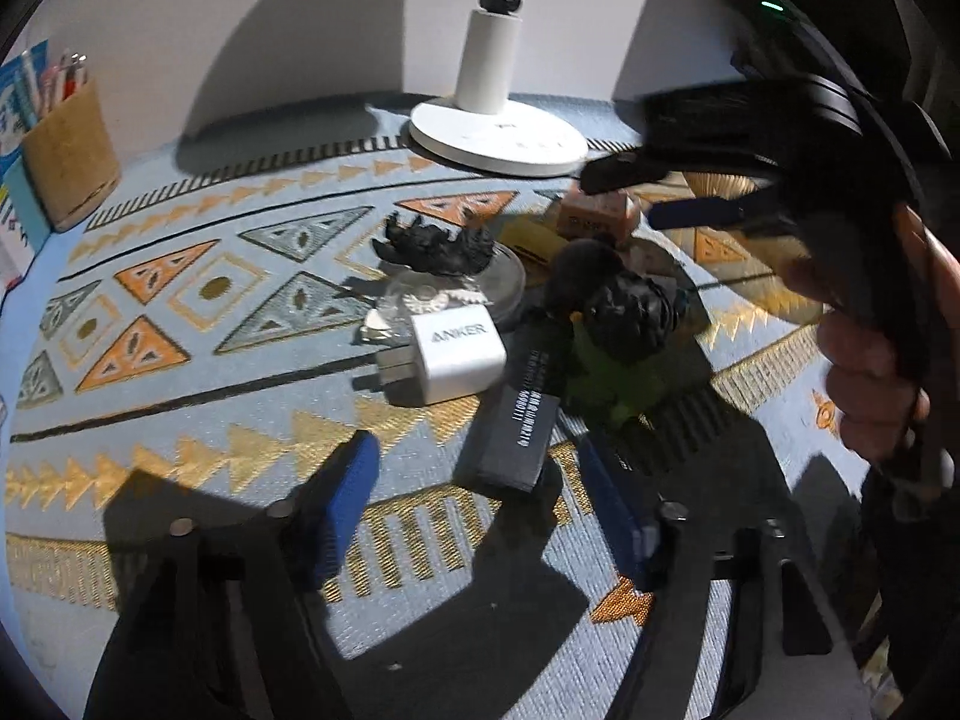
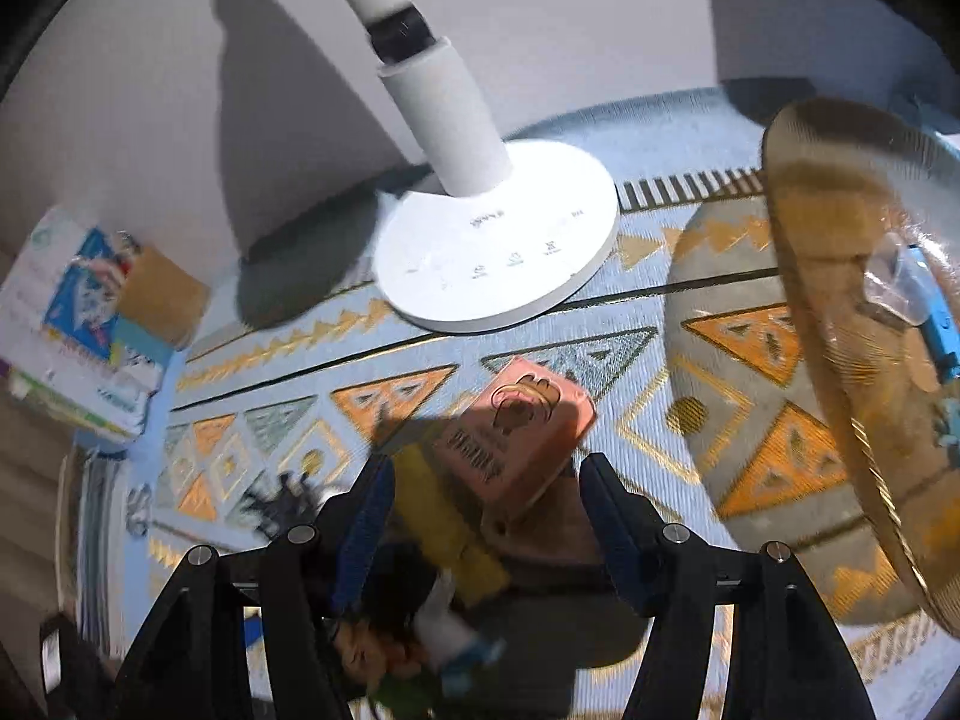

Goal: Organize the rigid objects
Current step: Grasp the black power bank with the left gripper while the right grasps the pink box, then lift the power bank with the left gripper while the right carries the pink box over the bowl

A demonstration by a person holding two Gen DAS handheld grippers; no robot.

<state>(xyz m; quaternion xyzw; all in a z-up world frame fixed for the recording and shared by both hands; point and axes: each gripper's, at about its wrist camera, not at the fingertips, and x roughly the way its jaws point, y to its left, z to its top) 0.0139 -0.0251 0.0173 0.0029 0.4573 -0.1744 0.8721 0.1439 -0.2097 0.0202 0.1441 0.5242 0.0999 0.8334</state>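
The left tongs (image 1: 480, 516) stood apart and empty above the patterned desk (image 1: 198, 372), with a dark rectangular box (image 1: 516, 426) lying between their blue pads. Just beyond it sat a white Anker charger (image 1: 459, 354), a black spiky figure (image 1: 438, 246) on a clear round lid (image 1: 504, 285), and a black lumpy object (image 1: 630, 312). The right tongs (image 2: 486, 510) were also spread and holding nothing, hovering over a pink box (image 2: 516, 432). A white lamp base (image 2: 498, 246) stood near the wall, and a woven basket (image 2: 852, 324) lay tilted at the right.
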